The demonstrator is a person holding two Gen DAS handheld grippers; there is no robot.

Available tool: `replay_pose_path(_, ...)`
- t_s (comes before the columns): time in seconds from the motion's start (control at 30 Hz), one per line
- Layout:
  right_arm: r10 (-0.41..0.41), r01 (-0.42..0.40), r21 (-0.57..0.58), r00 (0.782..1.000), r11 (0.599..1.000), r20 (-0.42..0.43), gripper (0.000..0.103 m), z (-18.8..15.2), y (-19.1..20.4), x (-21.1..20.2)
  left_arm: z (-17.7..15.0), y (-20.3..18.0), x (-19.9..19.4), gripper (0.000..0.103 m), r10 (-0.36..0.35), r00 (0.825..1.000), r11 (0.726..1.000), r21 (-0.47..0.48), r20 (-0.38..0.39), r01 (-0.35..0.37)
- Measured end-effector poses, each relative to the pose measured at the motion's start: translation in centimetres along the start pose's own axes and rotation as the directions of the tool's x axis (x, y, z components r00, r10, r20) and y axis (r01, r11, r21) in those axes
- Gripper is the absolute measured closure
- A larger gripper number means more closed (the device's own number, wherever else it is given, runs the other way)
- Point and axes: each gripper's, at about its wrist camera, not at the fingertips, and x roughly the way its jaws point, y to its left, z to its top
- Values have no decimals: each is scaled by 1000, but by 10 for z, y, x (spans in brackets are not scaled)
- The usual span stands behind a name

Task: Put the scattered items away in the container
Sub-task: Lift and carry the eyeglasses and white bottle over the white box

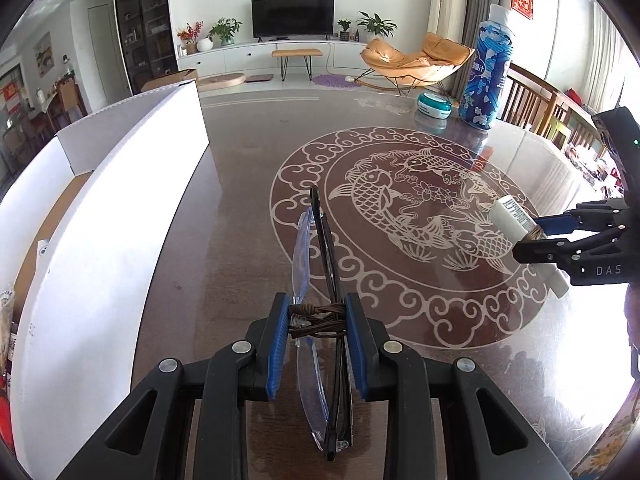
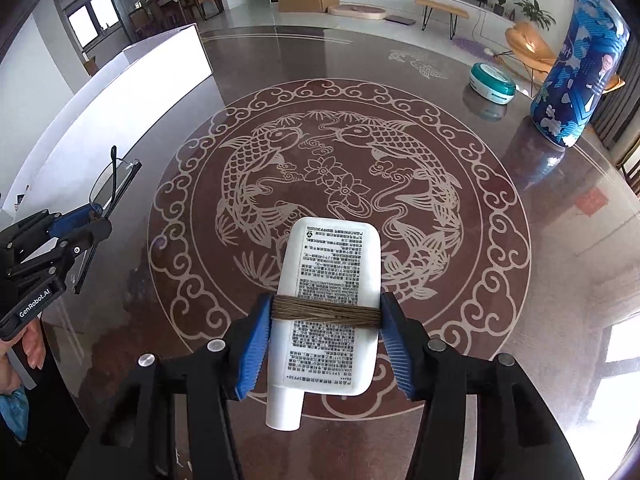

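**Both grippers loaded and clear of the table; drop risk on each item**

The left gripper (image 1: 316, 330) is clamped on a folded pair of glasses (image 1: 320, 264), the blue pads pressing the frame edge-on across a narrow band. Most of the glasses stand out beyond the pads, lens and arm both. The white box (image 1: 132, 184), taken to be the container, sits just to the left of this gripper with its open top facing up.

The right gripper (image 2: 326, 314) is closed on a white tube (image 2: 328, 300), holding it across its flat width, cap end toward the camera. The right pad appears to bear on the tube's edge only.

Still on the table (image 2: 520, 240), well apart from the box: a teal round tin (image 2: 492, 82) and a tall blue bottle (image 2: 576, 76).

Risks, as judged:
- The glasses could pivot or slip in the thin grip during a quick swing, or catch the box wall on the way over it.
- The smooth tube could slide out through the pads if tilted steeply.
- Both grippers head for the same box; crowding at the opening could cause a knock.
- A release from too high could scratch the lenses.
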Motion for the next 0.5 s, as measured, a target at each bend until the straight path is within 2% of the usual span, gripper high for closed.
replay_pose_path(0.17, 18, -18, -6, 1000, 1000, 8, 49, 2, 14, -13, -1, 6, -25, 75, -19, 1000, 999, -26, 24, 20)
replay_pose_path(0.27, 47, -46, -22, 998, 999, 37, 49, 11, 30, -28, 8, 24, -51, 75, -27, 998, 997, -64, 60, 30)
replay_pose_path(0.4, 94, -86, -79, 991, 993, 97, 49, 37, 71, -56, 21, 70, -95, 75, -3, 993, 991, -135, 114, 19)
replay_pose_path(0.5, 161, -144, -130, 978, 981, 134, 49, 64, 116, -75, 26, 117, -125, 75, 71, 989, 983, -178, 132, -47)
